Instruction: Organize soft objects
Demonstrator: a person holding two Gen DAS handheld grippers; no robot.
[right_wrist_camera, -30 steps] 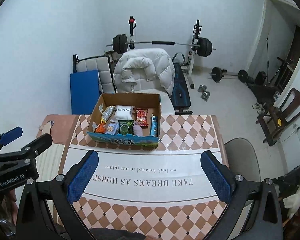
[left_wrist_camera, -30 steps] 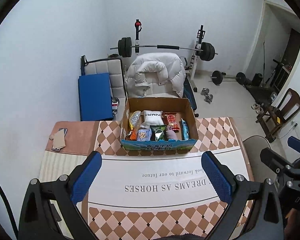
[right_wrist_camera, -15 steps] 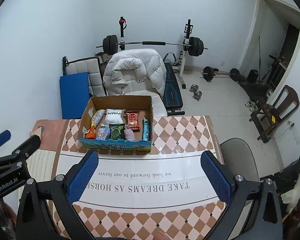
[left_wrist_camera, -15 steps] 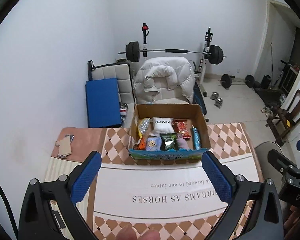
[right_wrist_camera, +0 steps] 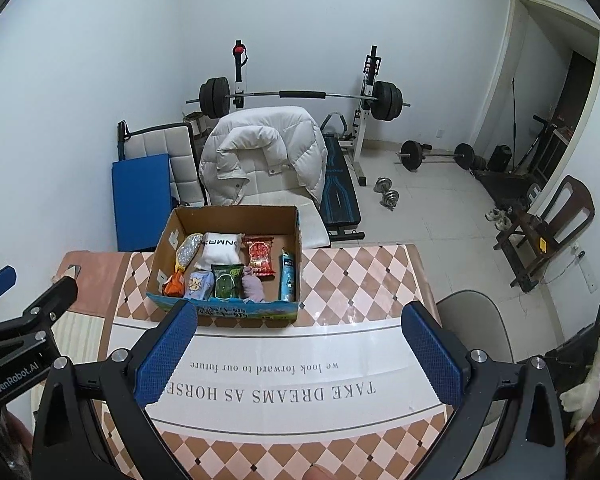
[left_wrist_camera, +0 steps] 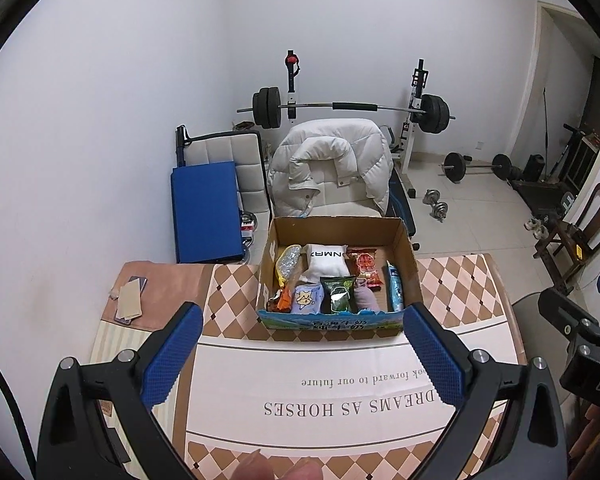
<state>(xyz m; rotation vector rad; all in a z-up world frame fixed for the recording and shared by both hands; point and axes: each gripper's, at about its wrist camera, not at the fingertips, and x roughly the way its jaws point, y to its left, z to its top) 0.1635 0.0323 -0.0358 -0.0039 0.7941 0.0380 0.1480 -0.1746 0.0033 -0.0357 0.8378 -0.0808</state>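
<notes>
A cardboard box (left_wrist_camera: 404,240) stands at the far edge of the table and also shows in the right wrist view (right_wrist_camera: 296,240). It holds several soft items: a white pouch (left_wrist_camera: 326,264), a red snack bag (left_wrist_camera: 364,266), a green packet (left_wrist_camera: 340,294), a light blue pack (left_wrist_camera: 308,298), a purple pouch (left_wrist_camera: 366,300) and a blue tube (left_wrist_camera: 395,290). My left gripper (left_wrist_camera: 300,356) is open and empty, held above the table short of the box. My right gripper (right_wrist_camera: 298,354) is open and empty, also short of the box.
The table wears a checkered cloth with a white printed band (left_wrist_camera: 340,384). A phone and card (left_wrist_camera: 130,298) lie at the table's left edge. Behind the table stand a chair with a white jacket (left_wrist_camera: 332,168), a barbell rack (left_wrist_camera: 348,108) and a blue mat (left_wrist_camera: 206,212).
Both grippers have risen and pulled back a little from the table, so the box appears farther and smaller. Both stay open and empty.
</notes>
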